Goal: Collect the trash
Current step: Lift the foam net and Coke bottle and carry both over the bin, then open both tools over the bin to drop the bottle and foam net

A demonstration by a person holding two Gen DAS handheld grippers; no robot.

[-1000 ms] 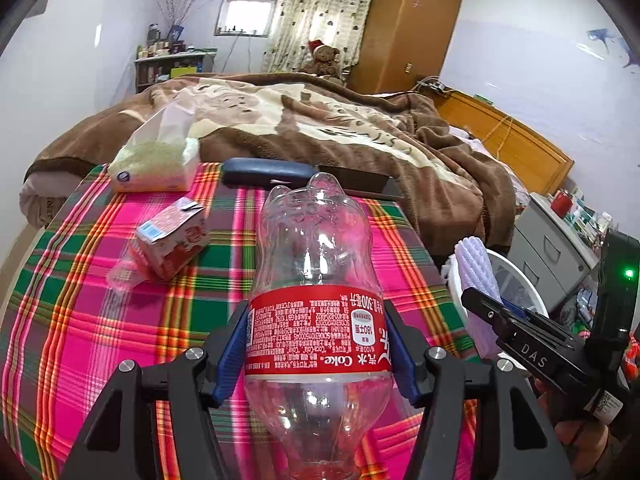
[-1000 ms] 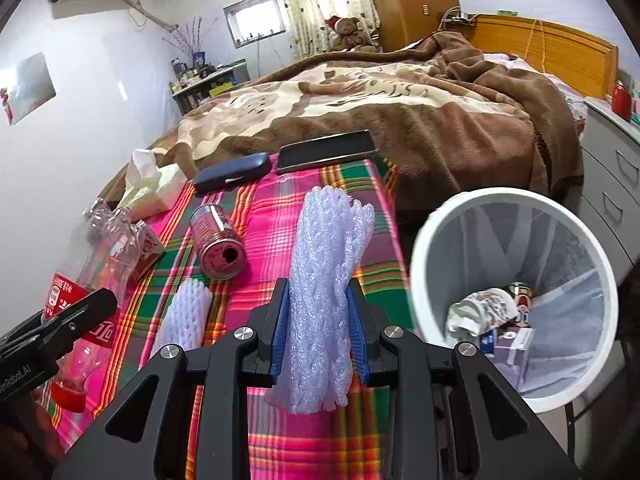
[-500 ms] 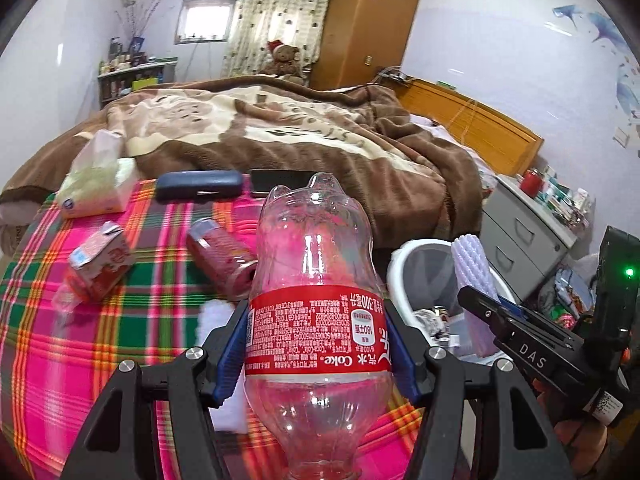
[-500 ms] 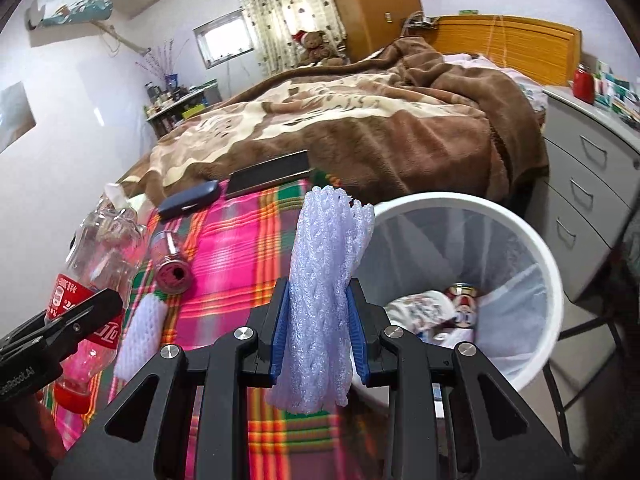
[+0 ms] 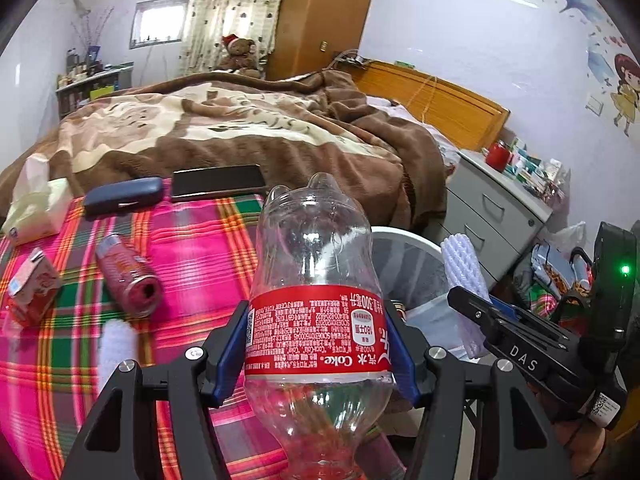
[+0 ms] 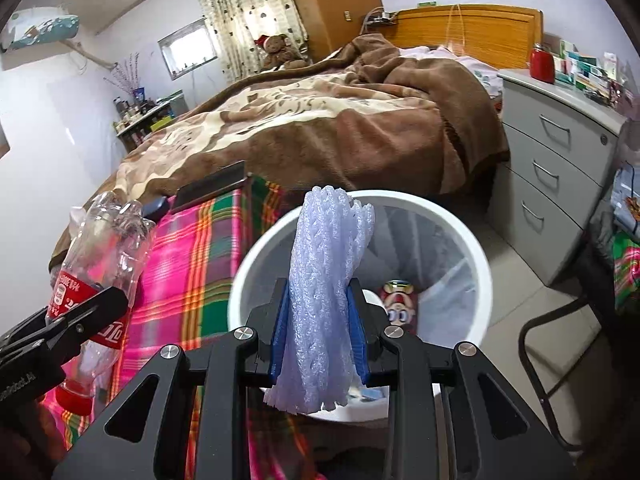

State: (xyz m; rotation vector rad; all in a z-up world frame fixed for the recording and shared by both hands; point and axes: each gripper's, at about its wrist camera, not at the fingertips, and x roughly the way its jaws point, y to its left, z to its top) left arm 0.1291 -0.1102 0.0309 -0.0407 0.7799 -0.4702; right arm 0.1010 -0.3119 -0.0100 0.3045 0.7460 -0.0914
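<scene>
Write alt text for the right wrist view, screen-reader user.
The right tongs grip a bunch of white foam netting in front of a white trash bin with litter in it. At left, the left tongs hold an empty Coke bottle over a plaid-covered table.

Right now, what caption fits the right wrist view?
Right tool holds foam net over the white bin, beside the plaid table.

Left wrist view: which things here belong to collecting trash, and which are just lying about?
Belongs to the job:
Coke bottle in the left gripper
foam net in the right gripper
white bin
pink can
small carton

Lying about:
glasses case
phone
tissue pack
</scene>
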